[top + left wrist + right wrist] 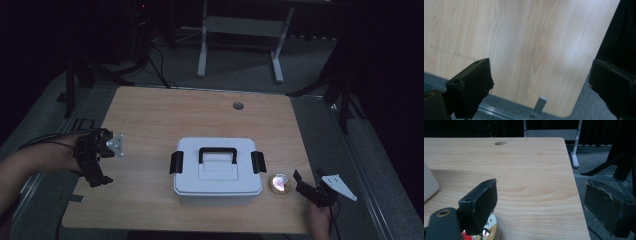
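Right gripper (306, 184) jaws spread, empty, at table (200, 115) 4 o'clock edge, just beside round tin (280, 183). Left gripper (96, 165) jaws wide, empty, near 9 o'clock edge; bare wood toward box (217, 172).

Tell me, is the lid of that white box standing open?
No: in the high view the white box has its lid flat on top, the black handle lying across it and a black latch at each end.
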A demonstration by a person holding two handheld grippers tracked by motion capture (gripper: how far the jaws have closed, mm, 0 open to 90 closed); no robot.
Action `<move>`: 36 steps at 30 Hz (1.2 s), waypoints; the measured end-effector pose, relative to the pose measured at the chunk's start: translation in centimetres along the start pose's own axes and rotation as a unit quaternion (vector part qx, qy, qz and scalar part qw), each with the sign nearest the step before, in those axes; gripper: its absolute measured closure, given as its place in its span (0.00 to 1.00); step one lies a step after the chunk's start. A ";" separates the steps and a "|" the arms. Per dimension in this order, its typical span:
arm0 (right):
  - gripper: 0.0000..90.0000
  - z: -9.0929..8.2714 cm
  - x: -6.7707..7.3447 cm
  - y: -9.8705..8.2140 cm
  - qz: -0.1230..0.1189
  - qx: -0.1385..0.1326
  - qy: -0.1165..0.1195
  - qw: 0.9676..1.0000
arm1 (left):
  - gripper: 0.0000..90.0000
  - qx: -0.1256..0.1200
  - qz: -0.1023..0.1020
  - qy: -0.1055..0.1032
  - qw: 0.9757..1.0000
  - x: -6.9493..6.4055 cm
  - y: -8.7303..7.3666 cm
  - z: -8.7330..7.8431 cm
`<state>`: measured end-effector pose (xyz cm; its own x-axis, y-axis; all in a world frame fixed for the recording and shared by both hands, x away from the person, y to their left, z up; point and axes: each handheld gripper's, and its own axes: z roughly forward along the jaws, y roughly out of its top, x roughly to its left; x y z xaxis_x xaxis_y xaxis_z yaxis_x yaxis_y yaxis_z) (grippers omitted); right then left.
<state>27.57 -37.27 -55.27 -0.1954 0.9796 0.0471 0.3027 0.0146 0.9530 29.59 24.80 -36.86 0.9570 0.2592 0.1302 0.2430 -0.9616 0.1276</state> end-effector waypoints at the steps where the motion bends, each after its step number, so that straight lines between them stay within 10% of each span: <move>1: 0.13 0.0 0.0 0.0 0.000 0.001 0.000 1.000 | 0.05 -0.014 0.005 -0.003 1.000 0.0 0.2 -0.1; 6: 0.13 0.0 0.0 0.0 0.000 -0.001 0.000 1.000 | 0.05 -0.092 -0.021 -0.040 0.995 0.4 1.4 -0.8; 17: 0.13 0.0 0.0 0.0 0.000 0.000 0.002 1.000 | 0.04 -0.077 -0.056 -0.033 0.995 0.7 3.2 -0.7; 36: 0.13 0.0 0.0 0.0 -0.002 -0.002 0.003 1.000 | 0.04 -0.079 -0.010 -0.052 0.995 0.2 7.4 0.1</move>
<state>27.53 -37.28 -55.27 -0.2033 0.9781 0.0446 0.2987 0.0186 0.9542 31.63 17.70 -36.01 0.9653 0.2602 0.0240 0.2430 -0.9276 0.2837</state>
